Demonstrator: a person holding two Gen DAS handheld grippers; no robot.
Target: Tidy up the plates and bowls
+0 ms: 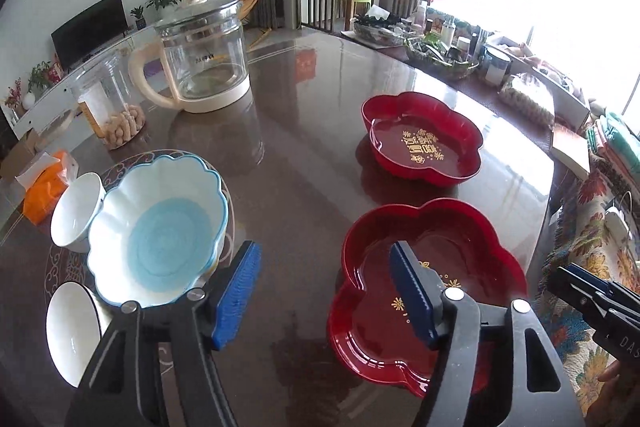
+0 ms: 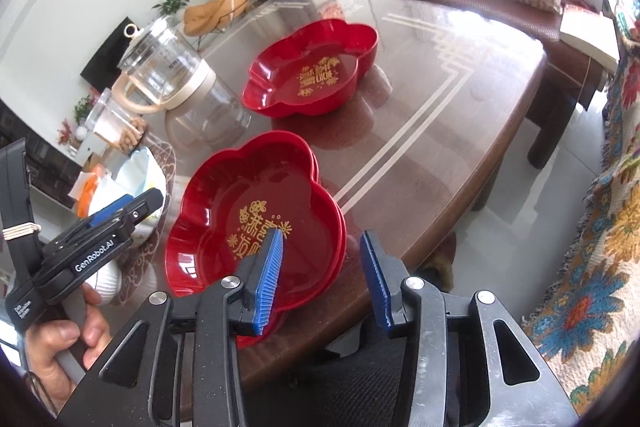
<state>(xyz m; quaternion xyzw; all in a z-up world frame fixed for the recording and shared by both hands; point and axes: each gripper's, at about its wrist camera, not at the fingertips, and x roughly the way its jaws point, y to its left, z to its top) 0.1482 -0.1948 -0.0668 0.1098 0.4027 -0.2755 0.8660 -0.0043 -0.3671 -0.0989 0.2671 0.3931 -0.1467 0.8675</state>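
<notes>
Both grippers empty, jaws apart: left gripper [image 1: 326,291] hovers between blue scalloped bowl [image 1: 160,231] and near red plate stack [image 2: 256,215]; right gripper [image 2: 322,279] straddles that stack's rim. Second red plate [image 1: 422,139] sits farther back on worktop [image 1: 304,147], by glass kettle [image 1: 200,59].

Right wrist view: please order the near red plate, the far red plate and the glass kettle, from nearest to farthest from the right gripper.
1. The near red plate, just ahead of the right gripper; its rim lies under the left jaw.
2. The far red plate, further up the table.
3. The glass kettle, farthest, at the upper left.
</notes>
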